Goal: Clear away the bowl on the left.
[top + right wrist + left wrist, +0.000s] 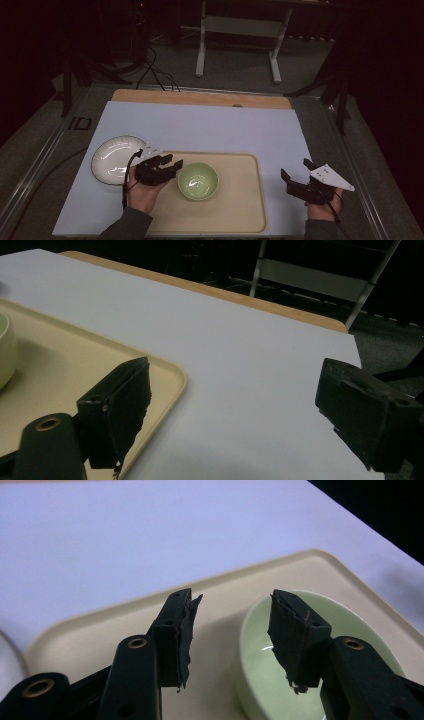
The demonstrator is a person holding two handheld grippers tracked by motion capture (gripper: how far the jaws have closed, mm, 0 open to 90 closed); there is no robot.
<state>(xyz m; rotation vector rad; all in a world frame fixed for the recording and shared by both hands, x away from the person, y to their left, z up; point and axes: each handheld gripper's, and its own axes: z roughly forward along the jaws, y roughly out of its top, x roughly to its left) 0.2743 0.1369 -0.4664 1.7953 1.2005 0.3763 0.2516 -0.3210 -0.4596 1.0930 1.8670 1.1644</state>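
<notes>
A pale green bowl (198,181) stands empty on the left half of a beige tray (240,210). My left gripper (172,162) hovers at the bowl's left rim, open. In the left gripper view the left gripper (232,597) has one jaw over the tray (100,625) and the other over the bowl (255,665); the pads touch nothing. My right gripper (295,167) is held open to the right of the tray, off the table's right edge. The right gripper (235,370) has nothing between its jaws in its own view, where the bowl (5,355) sits at the far left.
A white plate (115,159) lies on the light blue table cover (210,125) just left of the tray. A wooden strip (200,97) runs along the table's back edge. Beyond it stand white frame legs (201,50) and cables on the floor.
</notes>
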